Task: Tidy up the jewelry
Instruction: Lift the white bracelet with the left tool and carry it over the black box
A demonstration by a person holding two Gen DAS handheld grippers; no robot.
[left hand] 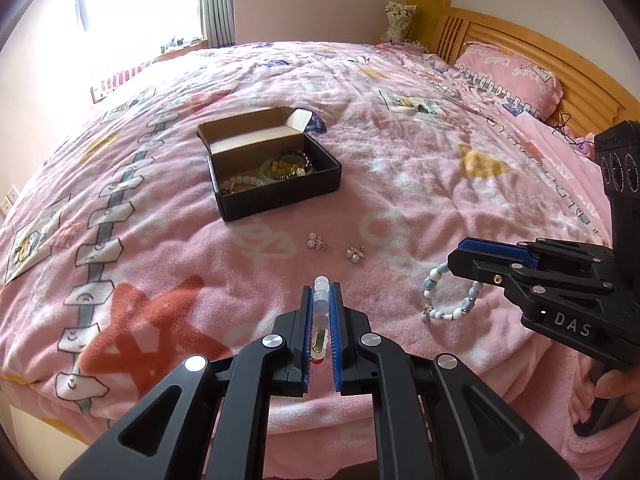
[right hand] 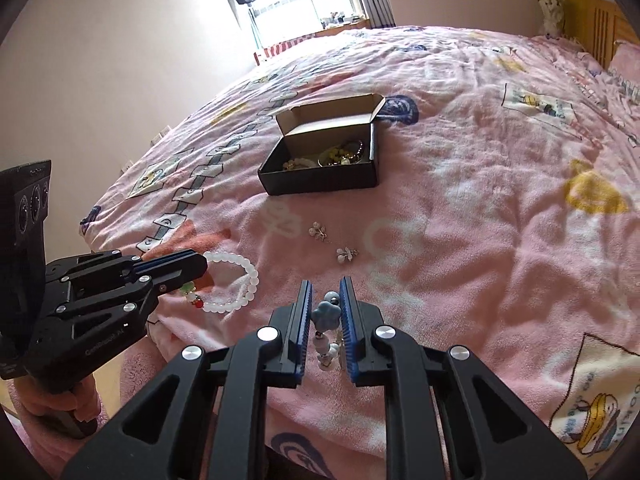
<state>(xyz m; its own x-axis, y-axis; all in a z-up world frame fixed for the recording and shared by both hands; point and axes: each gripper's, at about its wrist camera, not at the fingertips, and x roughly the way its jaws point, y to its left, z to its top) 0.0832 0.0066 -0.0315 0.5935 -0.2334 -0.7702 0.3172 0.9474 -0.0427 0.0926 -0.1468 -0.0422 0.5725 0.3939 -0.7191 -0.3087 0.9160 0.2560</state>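
The left tool [left hand: 322, 300] is clamping a white bead bracelet [right hand: 236, 280], and the right tool [right hand: 326, 300] is pinching a blue bead bracelet [left hand: 450, 298], both hanging above the bed [left hand: 400, 140]. The open box [left hand: 276, 184] of jewelry is sitting at twelve o'clock, two pearl earrings [left hand: 318, 242] lying between.

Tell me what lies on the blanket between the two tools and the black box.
Two small pearl earrings lie there on the pink blanket, short of the box. Both wrist views show them.
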